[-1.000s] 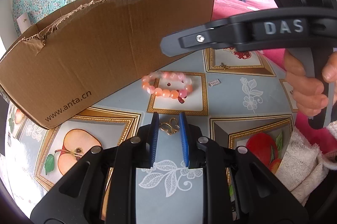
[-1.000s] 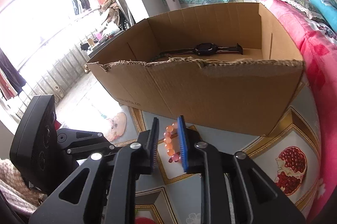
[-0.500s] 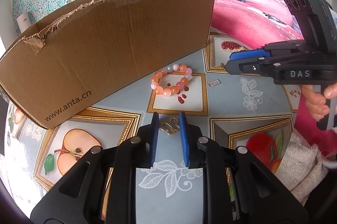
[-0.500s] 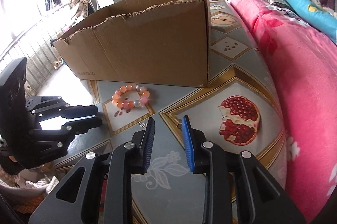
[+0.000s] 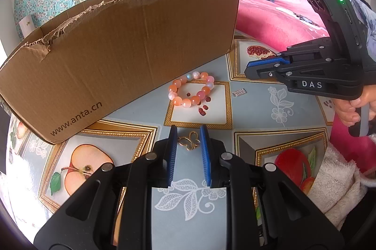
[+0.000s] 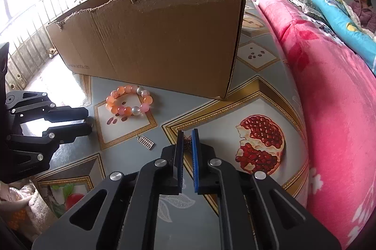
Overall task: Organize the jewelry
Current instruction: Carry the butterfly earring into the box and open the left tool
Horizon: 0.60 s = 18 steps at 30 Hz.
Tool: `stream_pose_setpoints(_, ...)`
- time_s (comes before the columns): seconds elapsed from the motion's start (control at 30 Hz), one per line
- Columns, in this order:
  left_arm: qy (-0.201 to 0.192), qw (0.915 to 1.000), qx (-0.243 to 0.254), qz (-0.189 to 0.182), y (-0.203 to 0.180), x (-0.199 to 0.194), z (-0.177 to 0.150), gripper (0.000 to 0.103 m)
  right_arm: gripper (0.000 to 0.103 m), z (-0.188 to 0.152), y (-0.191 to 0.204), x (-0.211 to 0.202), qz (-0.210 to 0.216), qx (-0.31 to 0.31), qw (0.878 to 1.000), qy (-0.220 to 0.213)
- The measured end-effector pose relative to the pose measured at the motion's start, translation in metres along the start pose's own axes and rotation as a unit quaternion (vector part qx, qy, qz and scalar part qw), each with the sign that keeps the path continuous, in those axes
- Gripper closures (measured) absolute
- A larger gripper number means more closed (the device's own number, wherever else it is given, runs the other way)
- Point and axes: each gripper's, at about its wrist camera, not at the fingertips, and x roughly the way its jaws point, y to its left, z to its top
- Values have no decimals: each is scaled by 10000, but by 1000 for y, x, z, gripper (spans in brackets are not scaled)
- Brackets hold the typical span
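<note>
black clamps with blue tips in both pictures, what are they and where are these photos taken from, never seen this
Those clamps are hand-held grippers. A person holds one in each hand, and the left view shows a hand on the other gripper's handle. Each gripper carries a wide-angle camera that looks along its two fingers, so each picture is one gripper's own view.

The left gripper is closed on a gold butterfly charm. The right gripper has just closed its jaws on a small brown trinket, which is too small to identify.

A pink and orange bead bracelet and a small silver charm lie on the patterned tablecloth. They are in front of a torn cardboard box.
</note>
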Motion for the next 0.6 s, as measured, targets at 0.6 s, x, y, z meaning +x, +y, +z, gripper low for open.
stream_pose_setpoints(0.6, -282, 9992, -209, -170, 8, -13, -1, 85, 97, 12, -9, -27, 493, 321, 9976, -367)
